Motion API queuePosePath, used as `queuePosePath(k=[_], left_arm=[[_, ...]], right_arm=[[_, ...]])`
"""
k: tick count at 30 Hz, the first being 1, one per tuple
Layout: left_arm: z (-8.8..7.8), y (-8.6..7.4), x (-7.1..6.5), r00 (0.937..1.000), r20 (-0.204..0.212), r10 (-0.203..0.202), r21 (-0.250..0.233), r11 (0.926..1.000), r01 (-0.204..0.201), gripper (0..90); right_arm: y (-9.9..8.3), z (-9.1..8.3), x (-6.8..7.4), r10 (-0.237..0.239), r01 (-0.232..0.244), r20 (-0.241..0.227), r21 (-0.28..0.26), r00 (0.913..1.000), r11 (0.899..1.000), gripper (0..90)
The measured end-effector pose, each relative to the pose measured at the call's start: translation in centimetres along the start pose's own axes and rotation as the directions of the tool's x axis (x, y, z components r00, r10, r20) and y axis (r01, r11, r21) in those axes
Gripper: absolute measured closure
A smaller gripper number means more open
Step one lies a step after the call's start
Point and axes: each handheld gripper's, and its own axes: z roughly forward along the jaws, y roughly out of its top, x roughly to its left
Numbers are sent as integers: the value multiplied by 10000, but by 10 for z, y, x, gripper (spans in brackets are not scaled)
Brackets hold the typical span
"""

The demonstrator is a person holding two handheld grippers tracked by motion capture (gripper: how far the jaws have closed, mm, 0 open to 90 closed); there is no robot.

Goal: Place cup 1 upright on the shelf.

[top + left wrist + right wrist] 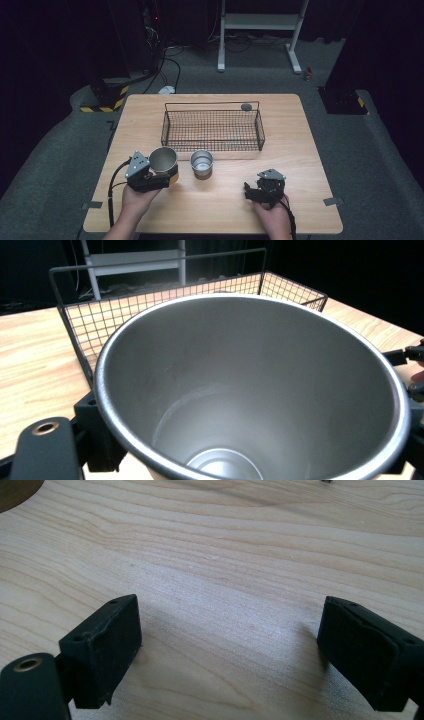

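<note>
High view: wooden table [300, 150] on grey carpet [45, 155], dark room.

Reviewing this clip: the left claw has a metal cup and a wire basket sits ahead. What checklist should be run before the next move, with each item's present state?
1. Left claw shut on the large cup: ok, jaws sit at both sides of it in the left gripper view.
2. Large cup empty: ok, its bare bottom shows.
3. Wire basket has room: ok, its mesh floor looks bare.
4. Small cup out of the path: cannot tell, it stands just right of the held cup, before the basket.
5. Right claw out of the way: ok, open, low over the table.
6. Large cup lifted off the table: cannot tell.
</note>
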Motion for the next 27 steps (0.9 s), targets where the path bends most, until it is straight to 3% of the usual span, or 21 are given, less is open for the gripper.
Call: queuePosePath(k=[5,19,24,27], left_arm=[[4,6,0,9999,-59,-116,-188,9998,115,141],[13,27,-6,9994,-173,314,-641,9974,-324,141],[16,33,-5,9985,-325,451,-597,9971,-470,141],[19,38,-4,9989,-320,343,-571,9977,-361,141]], right_arm=[[0,-1,0,-63,63,-95,18,9999,10000,102],[-2,-2,0,-178,179,-286,39,9994,9998,96],[-2,-2,0,-256,258,-346,35,9991,9997,94],[-2,-2,0,-274,276,-380,56,9989,9996,94]])
